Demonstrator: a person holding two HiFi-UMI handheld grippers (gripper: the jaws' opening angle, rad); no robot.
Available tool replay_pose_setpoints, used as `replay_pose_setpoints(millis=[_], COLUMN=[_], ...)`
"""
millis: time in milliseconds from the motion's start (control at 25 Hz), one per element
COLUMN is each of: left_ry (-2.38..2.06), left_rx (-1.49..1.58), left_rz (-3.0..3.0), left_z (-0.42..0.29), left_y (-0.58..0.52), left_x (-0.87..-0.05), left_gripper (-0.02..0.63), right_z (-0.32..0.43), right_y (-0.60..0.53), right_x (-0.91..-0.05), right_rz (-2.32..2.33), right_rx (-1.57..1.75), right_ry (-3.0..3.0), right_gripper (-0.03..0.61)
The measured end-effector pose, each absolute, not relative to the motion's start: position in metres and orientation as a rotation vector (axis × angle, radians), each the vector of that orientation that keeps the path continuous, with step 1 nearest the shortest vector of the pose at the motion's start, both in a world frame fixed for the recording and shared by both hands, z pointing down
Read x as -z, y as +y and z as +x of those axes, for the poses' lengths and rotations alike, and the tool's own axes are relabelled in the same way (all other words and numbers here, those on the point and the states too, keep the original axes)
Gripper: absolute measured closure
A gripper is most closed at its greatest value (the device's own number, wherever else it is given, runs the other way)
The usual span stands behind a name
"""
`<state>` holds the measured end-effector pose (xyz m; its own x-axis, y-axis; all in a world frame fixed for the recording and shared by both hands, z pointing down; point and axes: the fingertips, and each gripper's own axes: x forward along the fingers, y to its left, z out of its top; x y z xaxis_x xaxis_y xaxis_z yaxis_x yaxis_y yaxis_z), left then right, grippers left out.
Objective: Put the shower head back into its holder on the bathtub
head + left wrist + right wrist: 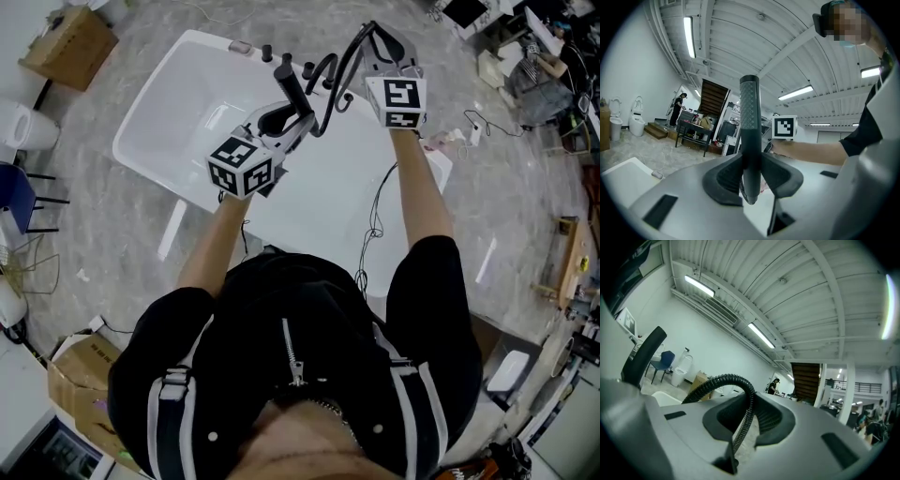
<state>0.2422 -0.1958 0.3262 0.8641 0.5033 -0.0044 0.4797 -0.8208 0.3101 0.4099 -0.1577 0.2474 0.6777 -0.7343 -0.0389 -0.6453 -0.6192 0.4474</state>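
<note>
The left gripper is clamped on the black shower head, with its two dark pads pressed against either side of the lower end. In the left gripper view the textured grip stands upright out of the jaws, pointing to twelve o'clock. In the head view the right gripper sits at about two o'clock from the left one. Its jaws are drawn nearly together on the black ribbed hose, which rises from between the pads and arches over toward nine o'clock. In the head view the hose loops between the two grippers above the white bathtub. The shower head is held in the air over the tub. It is near the black fittings on the far rim, at about eleven o'clock from it. I cannot tell which of those fittings is the holder.
</note>
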Motion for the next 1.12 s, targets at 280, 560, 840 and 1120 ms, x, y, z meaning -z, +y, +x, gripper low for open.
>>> replay_pose_setpoints(millis=[280, 560, 840, 1120], left_ry=[0.767, 0.784, 0.794, 0.795], left_rx=[-0.092, -0.128, -0.148, -0.167], left_rz=[2.735, 2.732, 2.725, 2.719], left_z=[0.248, 0.254, 0.258, 0.258], left_y=[-0.187, -0.185, -0.184, -0.187], left_x=[-0.319, -0.328, -0.335, -0.339], left_gripper=[0.480, 0.480, 0.480, 0.480], right_z=[0.401, 0.412, 0.417, 0.419], right_y=[-0.160, -0.149, -0.143, -0.140], right_x=[-0.227, -0.245, -0.259, -0.270], right_rz=[2.403, 2.425, 2.440, 2.436], right_rx=[0.397, 0.337, 0.297, 0.258], right_ry=[-1.036, -1.009, -0.996, -0.983], right_gripper=[0.515, 0.515, 0.515, 0.515])
